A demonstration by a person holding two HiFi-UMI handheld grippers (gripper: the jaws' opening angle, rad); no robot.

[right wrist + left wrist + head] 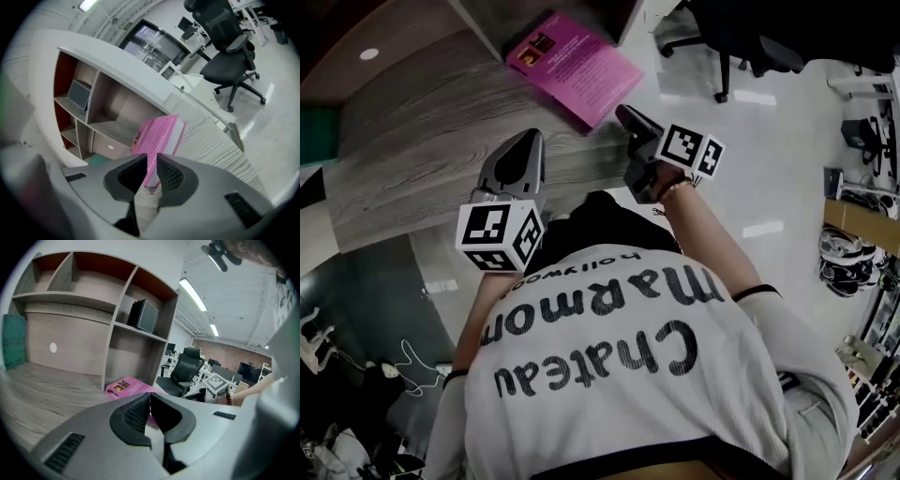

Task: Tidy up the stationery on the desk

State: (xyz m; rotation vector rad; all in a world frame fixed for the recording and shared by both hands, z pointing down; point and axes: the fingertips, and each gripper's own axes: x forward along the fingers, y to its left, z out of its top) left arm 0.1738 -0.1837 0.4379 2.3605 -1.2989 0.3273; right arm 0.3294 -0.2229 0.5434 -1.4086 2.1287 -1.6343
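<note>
Two handheld grippers hover low over the wooden desk point(412, 159). The left gripper point(523, 142) has its jaws pressed together on nothing. The right gripper point(625, 116) has its jaws parted a little, with the near end of the pink book point(577, 66) lined up in the gap; whether a pad touches it I cannot tell. The book lies flat near the desk's end, just in front of the shelf unit point(110, 333). Its long axis runs away from the right gripper toward the shelves, with a short end nearest the jaws and the white page edge turned toward the open floor. Taking that short end looks like the step in hand. It would be best to keep the jaws apart until they straddle the full thickness, reach well past the corner, then close squarely so the book neither pivots nor sags. An office chair point(229, 61) stands beyond the desk.
</note>
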